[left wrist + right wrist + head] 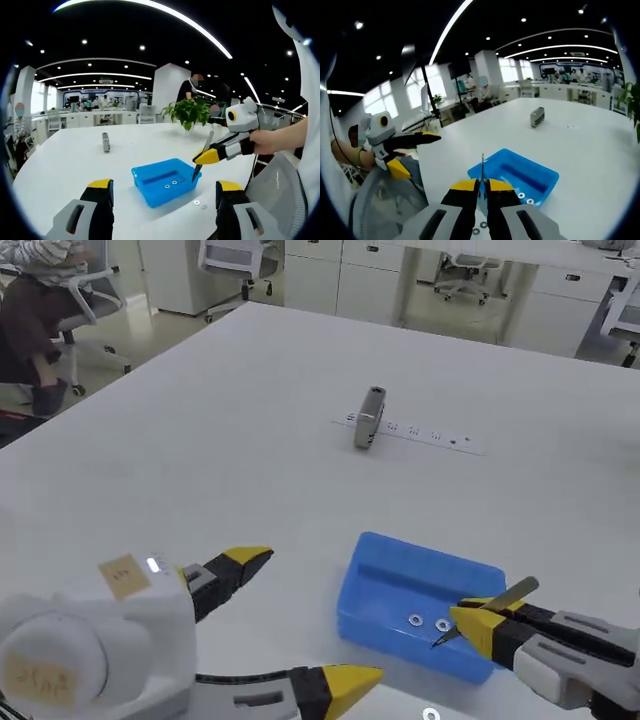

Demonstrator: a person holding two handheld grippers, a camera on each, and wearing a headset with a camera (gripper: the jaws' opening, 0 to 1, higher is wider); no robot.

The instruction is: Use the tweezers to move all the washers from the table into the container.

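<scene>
1. Washers: your left gripper view shows three in a row on the floor of the blue container. It also shows two loose washers on the white surface, just off the container's 5 o'clock corner.
2. Your head view makes out two washers inside the container, toward its 5 o'clock end. One loose washer lies at the frame's 6 o'clock edge.
3. Your right gripper view puts two washers by the container's near wall. Two loose ones lie at 6 o'clock, beside your own fingers.
4. Your right gripper has its fingers clenched, grasping the tweezers.
5. In the left gripper view the tweezers slant down with their tip at the container's 3 o'clock rim. You cannot tell whether the tip touches anything.
6. Your left gripper has its fingers released and spread wide, holding nothing. It sits at 9 o'clock of the container, apart from it.
7. A grey upright device stands on a flat socket strip at 12 o'clock of the container, well apart.
8. A potted plant sits at the surface's far edge in the left gripper view.
9. A seated person and an office chair sit at 10 to 11 o'clock in the head view.
10. The washers are small, flat, silvery rings with dark centres.
</scene>
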